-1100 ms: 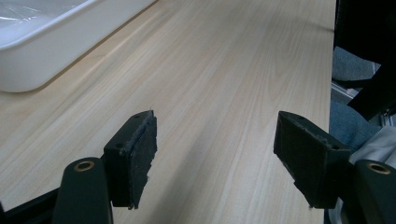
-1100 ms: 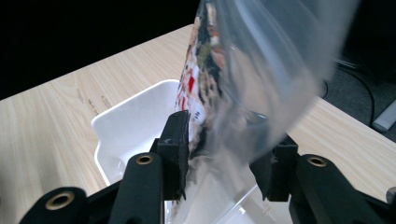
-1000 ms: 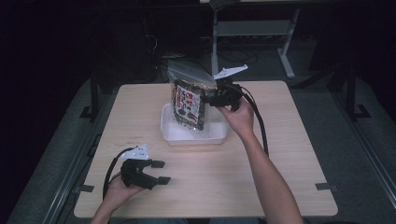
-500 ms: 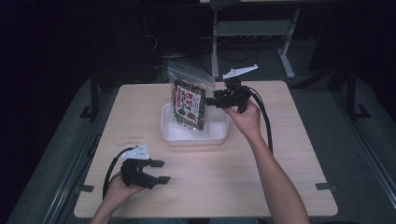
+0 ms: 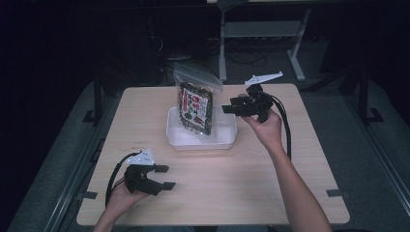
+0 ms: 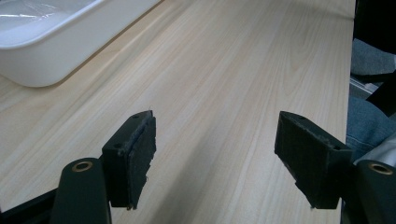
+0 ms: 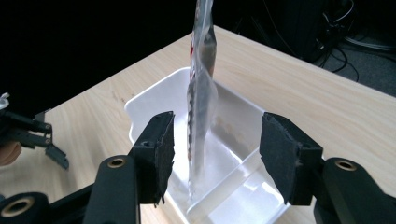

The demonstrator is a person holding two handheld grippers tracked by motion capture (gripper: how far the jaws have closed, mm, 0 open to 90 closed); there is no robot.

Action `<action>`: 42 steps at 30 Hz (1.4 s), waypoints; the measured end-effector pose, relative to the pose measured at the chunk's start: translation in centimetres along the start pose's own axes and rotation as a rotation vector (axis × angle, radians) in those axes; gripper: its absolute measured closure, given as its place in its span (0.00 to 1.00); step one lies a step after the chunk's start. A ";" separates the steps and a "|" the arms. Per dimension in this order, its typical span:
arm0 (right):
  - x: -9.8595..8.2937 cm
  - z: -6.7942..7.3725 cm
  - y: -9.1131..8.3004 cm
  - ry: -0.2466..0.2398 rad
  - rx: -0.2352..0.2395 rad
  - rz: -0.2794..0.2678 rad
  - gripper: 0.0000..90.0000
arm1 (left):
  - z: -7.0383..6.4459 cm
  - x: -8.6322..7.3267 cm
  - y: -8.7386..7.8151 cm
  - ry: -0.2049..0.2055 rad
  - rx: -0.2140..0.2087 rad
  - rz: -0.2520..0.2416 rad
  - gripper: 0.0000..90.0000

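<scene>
A light wooden counter (image 5: 290,183) stands in a dark room. A white tray (image 5: 176,137) sits on it, a bit past the middle toward the far side. A snack bag (image 5: 196,104) stands up in the tray, with its clear top above its colorful printed front. The bag leans a little and its bottom is inside the tray.

The right gripper (image 5: 231,108) is held up in the right hand (image 5: 263,128), just right of the bag, and it points left at the bag. In the right gripper view its two black fingers (image 7: 159,154) are spread wide apart — the thin edge of the bag (image 7: 201,107) stands in the gap between them, a bit farther off, and the fingers do not touch it. The tray (image 7: 149,100) lies below, with a low wall running across its inside.

The left gripper (image 5: 162,176) is near the left front corner of the counter, held low in the left hand (image 5: 121,195). It points right, and a black cable loops from it. In the left gripper view its fingers (image 6: 135,158) are spread wide too, with nothing between them but bare wood (image 6: 224,93). A corner of the white tray (image 6: 51,60) shows at the top left of that view.

Behind the counter, metal stand legs (image 5: 261,34) and some cables lie on the floor.
</scene>
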State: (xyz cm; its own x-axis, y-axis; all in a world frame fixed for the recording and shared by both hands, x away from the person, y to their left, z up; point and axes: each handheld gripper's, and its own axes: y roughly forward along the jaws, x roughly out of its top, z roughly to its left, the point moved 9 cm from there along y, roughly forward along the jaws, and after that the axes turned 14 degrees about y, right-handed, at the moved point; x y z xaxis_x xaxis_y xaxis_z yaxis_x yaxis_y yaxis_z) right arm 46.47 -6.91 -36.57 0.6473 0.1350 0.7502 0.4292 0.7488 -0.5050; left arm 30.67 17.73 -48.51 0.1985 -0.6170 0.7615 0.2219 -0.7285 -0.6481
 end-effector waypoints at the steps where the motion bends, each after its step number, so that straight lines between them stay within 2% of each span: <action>1: -0.2 0.0 -0.1 -0.003 0.001 0.002 0.48 | 0.0 0.0 0.0 0.000 0.002 0.002 0.31; 10: -1.7 -0.1 -1.3 0.014 0.015 0.032 0.46 | 0.0 -0.1 -0.1 0.004 0.011 0.002 0.30; 13: -2.0 0.0 -1.8 0.006 0.014 0.024 0.46 | 0.1 -0.1 -0.1 0.004 0.013 0.001 0.30; 19: -3.0 -0.1 -2.8 0.023 0.026 0.040 0.45 | 0.2 -0.2 -0.2 0.006 0.020 0.004 0.30; 27: -4.4 0.1 -4.0 0.026 0.035 0.036 0.45 | 0.2 -0.3 -0.1 0.016 0.030 0.017 0.30; 42: -7.6 -0.6 -5.7 0.048 0.031 0.046 0.44 | 0.2 -0.4 -0.1 0.011 0.036 0.018 0.30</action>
State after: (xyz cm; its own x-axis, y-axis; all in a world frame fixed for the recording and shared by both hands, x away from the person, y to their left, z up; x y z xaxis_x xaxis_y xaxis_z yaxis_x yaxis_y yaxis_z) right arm 39.42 -12.60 -39.61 0.6957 0.1390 0.7047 0.3789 0.7625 -0.5244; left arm 30.79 18.15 -48.78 0.1922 -0.6337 0.7493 0.2523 -0.7060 -0.6618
